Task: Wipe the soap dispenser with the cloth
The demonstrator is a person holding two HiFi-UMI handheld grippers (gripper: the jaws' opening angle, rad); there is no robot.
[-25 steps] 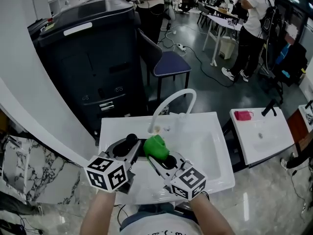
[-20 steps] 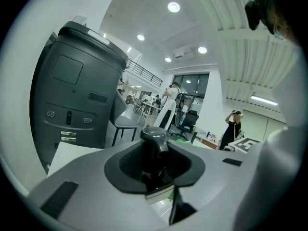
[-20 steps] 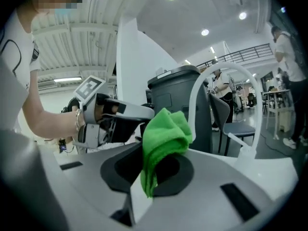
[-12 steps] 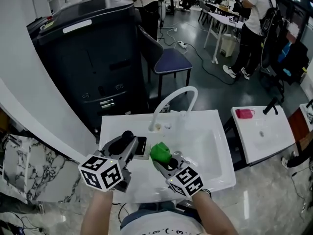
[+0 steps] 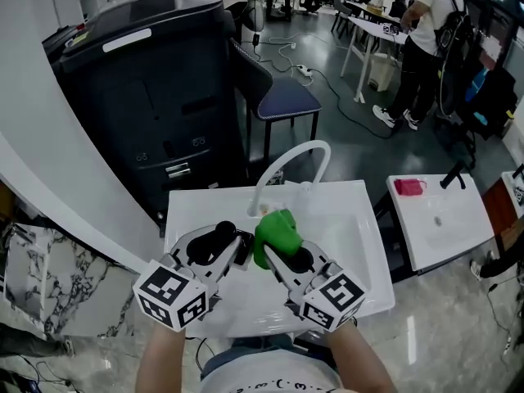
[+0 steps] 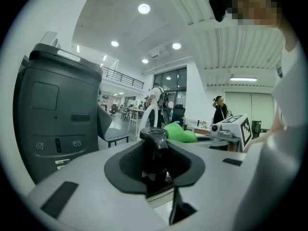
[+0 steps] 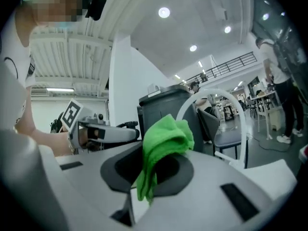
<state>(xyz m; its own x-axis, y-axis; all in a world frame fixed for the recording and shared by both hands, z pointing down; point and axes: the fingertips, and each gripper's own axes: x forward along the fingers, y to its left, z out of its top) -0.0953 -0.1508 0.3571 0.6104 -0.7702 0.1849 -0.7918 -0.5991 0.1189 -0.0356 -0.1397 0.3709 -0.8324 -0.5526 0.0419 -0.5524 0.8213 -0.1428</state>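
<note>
Jaws: left gripper (image 5: pixel 232 249) clamped on soap dispenser (image 6: pixel 155 148); right gripper (image 5: pixel 278 254) pinched cloth (image 5: pixel 275 229), just beside dispenser. Wipe step in hand; next likely needed cloth pressed onto dispenser.

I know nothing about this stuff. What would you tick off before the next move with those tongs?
1. left tongs clamped on dispenser: ok.
2. right tongs clamped on cloth: ok.
3. cloth touching dispenser: cannot tell; they sit close side by side.
4. both held over the sink: ok.
5. faucet clear of the cloth: cannot tell.
</note>
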